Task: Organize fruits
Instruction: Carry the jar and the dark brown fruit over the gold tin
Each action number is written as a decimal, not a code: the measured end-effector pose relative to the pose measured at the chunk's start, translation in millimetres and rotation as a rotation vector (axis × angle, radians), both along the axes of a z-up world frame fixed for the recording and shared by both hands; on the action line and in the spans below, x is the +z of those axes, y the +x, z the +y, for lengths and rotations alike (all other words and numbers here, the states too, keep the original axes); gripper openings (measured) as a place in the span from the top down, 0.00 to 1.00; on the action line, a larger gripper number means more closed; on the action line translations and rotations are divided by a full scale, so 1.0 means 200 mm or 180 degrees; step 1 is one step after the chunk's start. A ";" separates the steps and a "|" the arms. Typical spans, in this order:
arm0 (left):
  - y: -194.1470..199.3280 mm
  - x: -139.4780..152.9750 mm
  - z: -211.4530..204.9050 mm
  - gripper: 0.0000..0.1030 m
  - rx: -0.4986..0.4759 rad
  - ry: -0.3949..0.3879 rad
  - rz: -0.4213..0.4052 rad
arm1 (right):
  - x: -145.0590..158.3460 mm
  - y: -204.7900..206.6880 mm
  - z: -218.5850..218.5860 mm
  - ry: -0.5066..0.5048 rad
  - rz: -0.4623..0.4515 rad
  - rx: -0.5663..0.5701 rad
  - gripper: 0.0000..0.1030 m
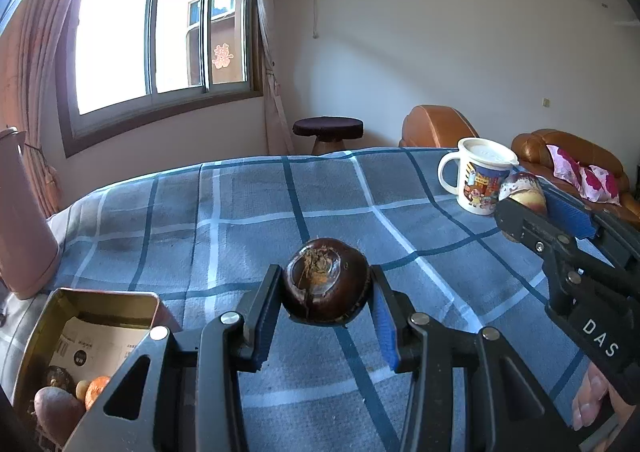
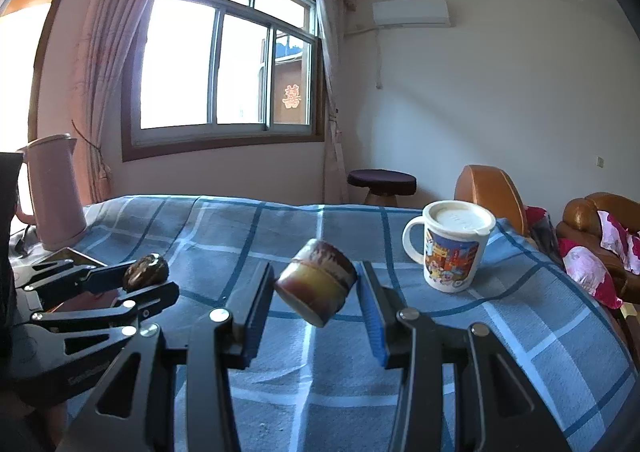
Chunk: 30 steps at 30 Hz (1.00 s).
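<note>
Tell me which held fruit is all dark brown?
The round, dark brown water chestnut in the left gripper. The banded brown-and-cream chestnut in the right gripper has pale stripes instead.

Daylight pours through the window (image 1: 160,35), totally blown out white. Room's bright, soft shadows on the wall (image 1: 460,51), heavy fisheye bending and dark corners, everything reasonably sharp.
</note>
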<state>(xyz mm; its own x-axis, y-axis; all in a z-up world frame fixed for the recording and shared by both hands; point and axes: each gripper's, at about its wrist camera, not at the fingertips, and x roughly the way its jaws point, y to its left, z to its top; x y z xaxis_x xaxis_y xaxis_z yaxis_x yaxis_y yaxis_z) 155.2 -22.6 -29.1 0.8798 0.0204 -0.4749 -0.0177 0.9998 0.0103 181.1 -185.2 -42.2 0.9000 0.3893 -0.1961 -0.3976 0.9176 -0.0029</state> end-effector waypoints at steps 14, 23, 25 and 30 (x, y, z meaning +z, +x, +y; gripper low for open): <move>-0.16 0.02 0.02 0.57 -0.0084 0.0033 -0.0098 | 0.00 -0.15 0.10 -0.0073 -0.0068 0.0217 0.56; -0.24 0.05 0.09 0.57 -0.0021 -0.0011 -0.0169 | 0.01 -0.20 0.17 -0.0069 -0.0064 0.0342 0.56; -0.26 0.05 0.10 0.57 -0.0011 -0.0025 -0.0184 | 0.02 -0.22 0.19 -0.0087 -0.0086 0.0366 0.56; -0.31 0.08 0.15 0.57 0.0033 -0.0029 -0.0242 | 0.04 -0.26 0.24 -0.0117 -0.0131 0.0444 0.56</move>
<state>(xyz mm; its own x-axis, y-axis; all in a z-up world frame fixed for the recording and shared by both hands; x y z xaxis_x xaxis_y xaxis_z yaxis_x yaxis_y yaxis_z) 92.4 6.7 -13.5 0.9131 0.0256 -0.4069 -0.0283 0.9996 -0.0006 129.9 -137.0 -34.7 0.8452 0.5045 -0.1765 -0.5202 0.8523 -0.0545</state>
